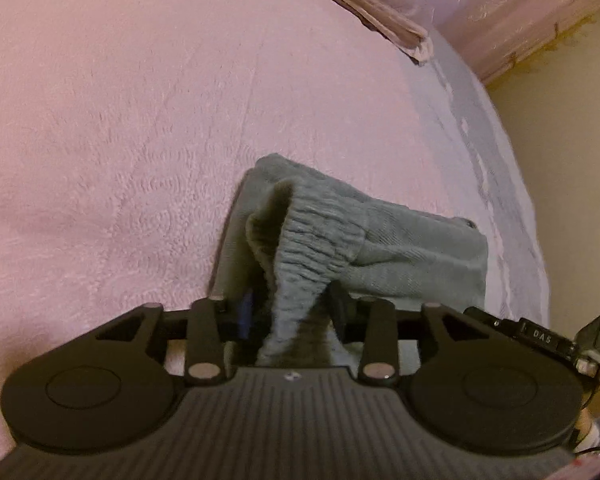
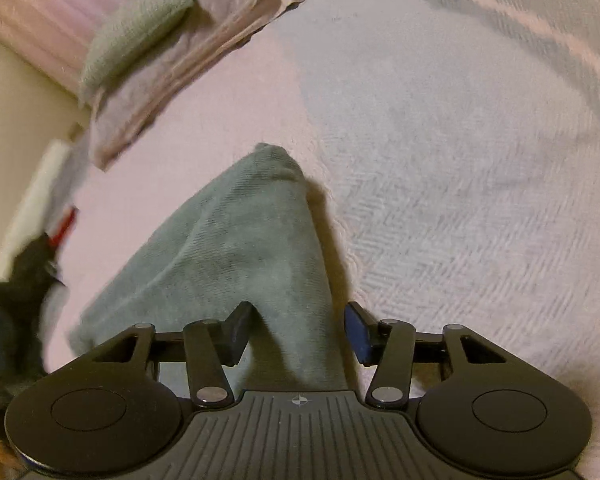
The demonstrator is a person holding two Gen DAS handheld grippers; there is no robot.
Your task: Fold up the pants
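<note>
Grey-green pants (image 1: 400, 248) lie bunched on a pink bed cover (image 1: 140, 120). Their ribbed elastic waistband (image 1: 320, 240) rises into my left gripper (image 1: 294, 312), which is shut on it, a finger on each side of the bunched cloth. In the right wrist view, another part of the pants (image 2: 236, 240) is pulled up in a tent shape into my right gripper (image 2: 298, 328). It is shut on that fold, with a thin shadowed gap beside the blue pad (image 2: 358, 336). The rest of the pants trails down to the left on the cover.
A stack of folded clothes (image 2: 148, 64) with a green knit piece on top sits at the far side of the bed, also seen as folded clothes (image 1: 364, 4). The bed's edge (image 1: 512, 200) drops to a yellowish floor. A blurred dark, white and red shape (image 2: 24, 272) is at the left.
</note>
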